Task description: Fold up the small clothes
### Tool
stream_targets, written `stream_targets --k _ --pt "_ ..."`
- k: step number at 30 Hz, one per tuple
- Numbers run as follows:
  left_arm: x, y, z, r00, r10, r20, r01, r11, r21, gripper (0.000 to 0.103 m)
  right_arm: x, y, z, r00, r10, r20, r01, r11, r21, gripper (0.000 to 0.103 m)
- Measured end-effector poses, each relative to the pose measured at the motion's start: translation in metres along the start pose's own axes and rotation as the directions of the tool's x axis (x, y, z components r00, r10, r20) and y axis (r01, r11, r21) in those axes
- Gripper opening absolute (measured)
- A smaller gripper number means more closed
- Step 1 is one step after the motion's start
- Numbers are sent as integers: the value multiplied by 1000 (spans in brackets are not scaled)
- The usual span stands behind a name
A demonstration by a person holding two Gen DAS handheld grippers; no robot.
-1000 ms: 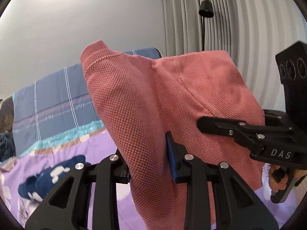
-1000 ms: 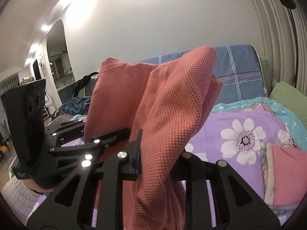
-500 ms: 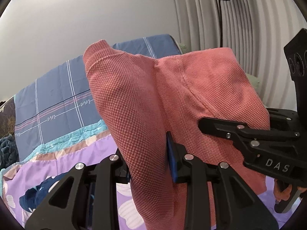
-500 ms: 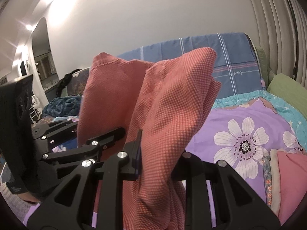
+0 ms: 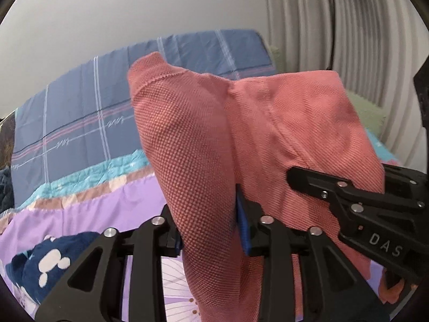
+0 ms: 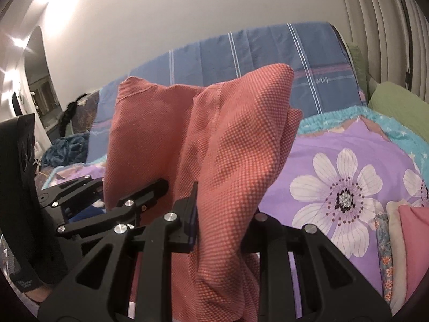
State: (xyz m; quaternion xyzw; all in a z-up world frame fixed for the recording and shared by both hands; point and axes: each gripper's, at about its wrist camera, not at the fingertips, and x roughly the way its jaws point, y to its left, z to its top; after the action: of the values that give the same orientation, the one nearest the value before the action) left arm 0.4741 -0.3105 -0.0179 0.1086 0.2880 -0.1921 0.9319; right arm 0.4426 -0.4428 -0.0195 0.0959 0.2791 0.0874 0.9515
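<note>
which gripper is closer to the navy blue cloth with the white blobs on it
Left. The navy cloth lies on the bedspread just beside the left gripper, on its outer side. The right gripper is farther, on the left gripper's other side; both are clamped on the red garment.

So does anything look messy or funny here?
Nothing looks broken or spilled. The coral-red waffle-knit garment hangs bunched in the air, pinched by the left gripper and right gripper. A navy spotted cloth lies crumpled on the purple floral bedspread.
</note>
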Motion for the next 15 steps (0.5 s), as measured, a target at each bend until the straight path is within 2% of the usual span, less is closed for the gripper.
stream_targets --k 1,2,3,4,5,6,8,9,11,13,15 --pt "10 -1 -6 998 54 -14 -53 999 11 52 8 -2 -3 1000 -19 -13 19 1000 -1 27" --pt "20 1 -12 991 128 -33 -127 991 29 73 17 -5 -7 997 -65 -28 65 998 1 46" --pt "30 4 -19 979 196 -64 -192 980 55 84 26 -9 -13 989 -144 -41 145 989 10 65" --pt "40 6 -28 967 233 -102 -225 971 83 88 36 -17 -23 959 -275 -63 278 960 31 92" --pt "48 9 -37 961 244 -133 -231 967 105 88 41 -24 -32 943 -325 -76 329 943 47 91" --pt "54 13 -49 957 239 -162 -222 968 117 88 46 -31 -40 942 -316 -109 324 944 59 89" --pt "58 18 -63 955 223 -194 -202 972 124 88 59 -49 -59 946 -239 -217 266 959 102 88" --pt "61 20 -71 951 218 -217 -194 973 125 88 63 -55 -68 940 -230 -253 266 957 118 88" --pt "68 23 -89 945 186 -269 -158 980 123 88 71 -68 -86 913 -252 -321 304 945 123 88" --pt "70 18 -103 944 174 -280 -139 980 140 88 72 -77 -94 899 -246 -362 319 935 158 88" --pt "66 11 -109 948 172 -267 -134 979 153 88 64 -82 -97 907 -227 -355 312 928 203 88"
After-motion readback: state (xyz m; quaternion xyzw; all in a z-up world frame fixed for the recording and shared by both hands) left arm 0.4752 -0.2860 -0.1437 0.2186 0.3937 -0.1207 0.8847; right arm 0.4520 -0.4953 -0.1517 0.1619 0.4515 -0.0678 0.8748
